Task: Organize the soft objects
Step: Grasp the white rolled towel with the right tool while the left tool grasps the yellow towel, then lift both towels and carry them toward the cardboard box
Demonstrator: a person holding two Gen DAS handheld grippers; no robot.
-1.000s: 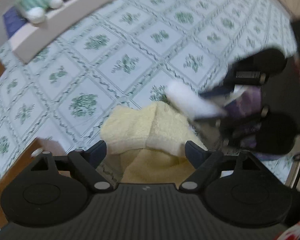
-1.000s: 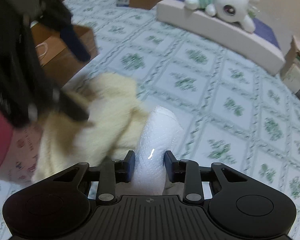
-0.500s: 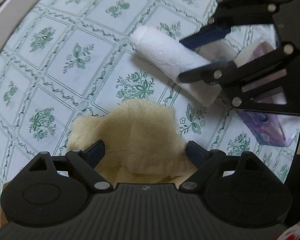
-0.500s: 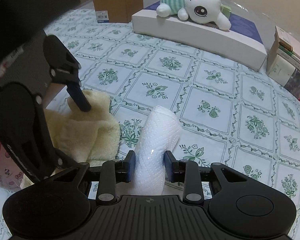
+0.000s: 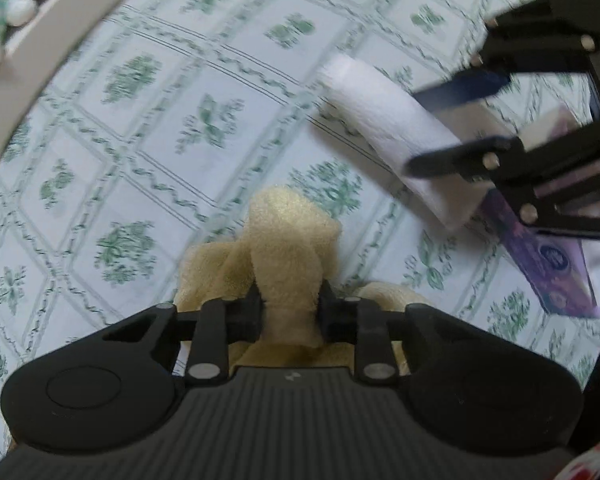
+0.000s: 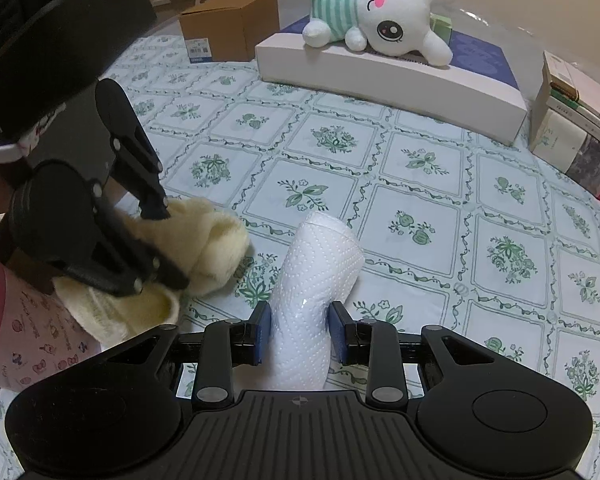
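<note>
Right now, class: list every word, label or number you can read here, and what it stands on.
"DAS": left claw, on its black body, cut off at the edge; its jaws have just been closing on the cream towel.
Label on cardboard box: too small to read.
Print on book stack and pink box: too small.

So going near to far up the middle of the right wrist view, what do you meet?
right gripper → paper towel roll → flowered tablecloth → white box → plush bunny
</note>
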